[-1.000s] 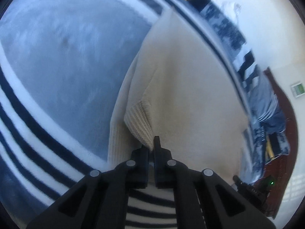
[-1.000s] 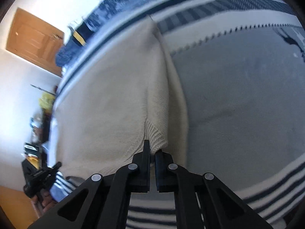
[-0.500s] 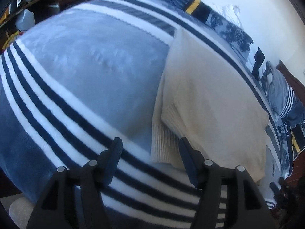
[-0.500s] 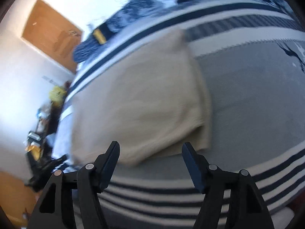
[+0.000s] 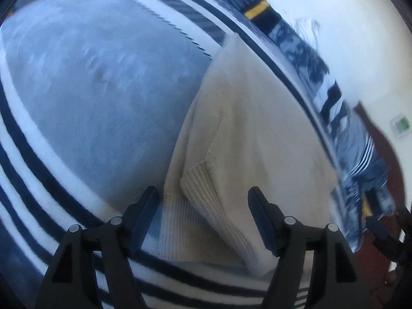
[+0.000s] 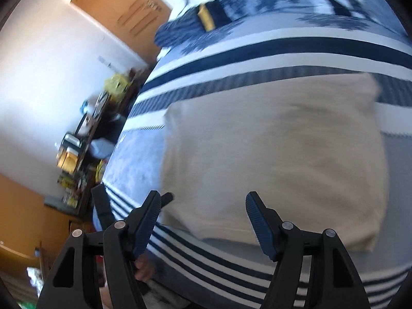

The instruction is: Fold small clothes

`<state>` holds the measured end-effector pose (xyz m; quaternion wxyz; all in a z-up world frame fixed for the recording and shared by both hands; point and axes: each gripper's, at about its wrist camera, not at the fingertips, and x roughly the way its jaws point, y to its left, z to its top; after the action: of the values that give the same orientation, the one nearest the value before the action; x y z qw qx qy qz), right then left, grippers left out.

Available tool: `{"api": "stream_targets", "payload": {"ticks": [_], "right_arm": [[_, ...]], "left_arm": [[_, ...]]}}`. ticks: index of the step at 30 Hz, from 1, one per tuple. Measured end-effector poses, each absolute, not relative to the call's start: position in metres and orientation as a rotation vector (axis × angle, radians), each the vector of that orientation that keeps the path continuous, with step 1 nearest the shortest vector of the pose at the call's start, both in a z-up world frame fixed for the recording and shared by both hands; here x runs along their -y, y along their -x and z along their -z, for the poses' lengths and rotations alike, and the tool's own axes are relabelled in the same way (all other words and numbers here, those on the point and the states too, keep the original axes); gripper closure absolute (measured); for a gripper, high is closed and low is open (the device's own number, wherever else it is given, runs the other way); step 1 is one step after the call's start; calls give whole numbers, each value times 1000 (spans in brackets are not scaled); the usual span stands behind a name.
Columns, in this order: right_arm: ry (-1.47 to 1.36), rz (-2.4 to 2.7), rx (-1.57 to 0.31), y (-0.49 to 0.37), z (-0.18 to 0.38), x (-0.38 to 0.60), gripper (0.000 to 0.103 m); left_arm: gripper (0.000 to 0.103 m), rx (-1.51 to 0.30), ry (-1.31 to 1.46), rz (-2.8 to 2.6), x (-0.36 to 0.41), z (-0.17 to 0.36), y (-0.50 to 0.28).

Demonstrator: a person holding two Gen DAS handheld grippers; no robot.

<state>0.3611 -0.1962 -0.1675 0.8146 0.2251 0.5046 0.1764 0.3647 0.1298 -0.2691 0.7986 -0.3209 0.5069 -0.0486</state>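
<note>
Lying folded on our striped bed blanket (image 5: 77, 103), the cream sweater (image 5: 257, 128) spreads toward twelve o'clock beyond both fingers; our left gripper (image 5: 203, 206) is opening above its ribbed cuff, our right gripper (image 6: 203, 211) released, gripping nothing.

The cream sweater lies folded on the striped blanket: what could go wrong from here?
1. The folded-in sleeve cuff lies loose on the cream sweater and may slide open.
2. The left gripper fingers, opening, straddle that cuff and could snag it.
3. The striped blanket is soft, so layers may shift.
</note>
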Motion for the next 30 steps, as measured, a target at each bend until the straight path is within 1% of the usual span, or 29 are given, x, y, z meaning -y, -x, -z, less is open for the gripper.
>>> {"api": "stream_targets", "payload": {"ticks": [4, 6, 7, 8, 9, 10, 11, 12, 13, 14, 17, 21, 26, 30], "right_arm": [[-398, -428, -1151, -404, 167, 157, 30], [-358, -444, -1188, -428, 169, 134, 30], [-340, -433, -1208, -439, 171, 123, 30], [-316, -415, -1232, -452, 174, 111, 30], [-301, -408, -1253, -461, 178, 103, 30], [-290, -401, -1278, -471, 183, 94, 30], [-287, -396, -1294, -478, 188, 89, 30], [-277, -401, -1322, -490, 195, 77, 30], [-265, -405, -1344, -499, 201, 69, 30], [-256, -404, -1357, -505, 206, 65, 30], [-200, -405, -1408, -529, 220, 37, 31], [-95, -387, -1486, -556, 246, -8, 33], [62, -341, -1533, -574, 273, -47, 46], [216, -275, -1589, -581, 300, -66, 47]], "left_arm": [[33, -1076, 756, 131, -134, 272, -365], [40, -1075, 804, 164, -133, 276, -367], [40, -1079, 809, 172, -134, 277, -368], [44, -1086, 804, 176, -133, 279, -369], [52, -1088, 804, 174, -134, 280, -371], [55, -1092, 817, 174, -136, 281, -372], [61, -1098, 839, 183, -138, 282, -374], [76, -1106, 850, 190, -139, 284, -376], [85, -1117, 858, 188, -142, 286, -376], [89, -1129, 902, 199, -147, 291, -376], [93, -1125, 1014, 221, -155, 297, -371], [94, -1078, 1049, 272, -157, 286, -369], [95, -1050, 1107, 325, -159, 282, -368], [96, -999, 1074, 356, -154, 266, -368]]}}
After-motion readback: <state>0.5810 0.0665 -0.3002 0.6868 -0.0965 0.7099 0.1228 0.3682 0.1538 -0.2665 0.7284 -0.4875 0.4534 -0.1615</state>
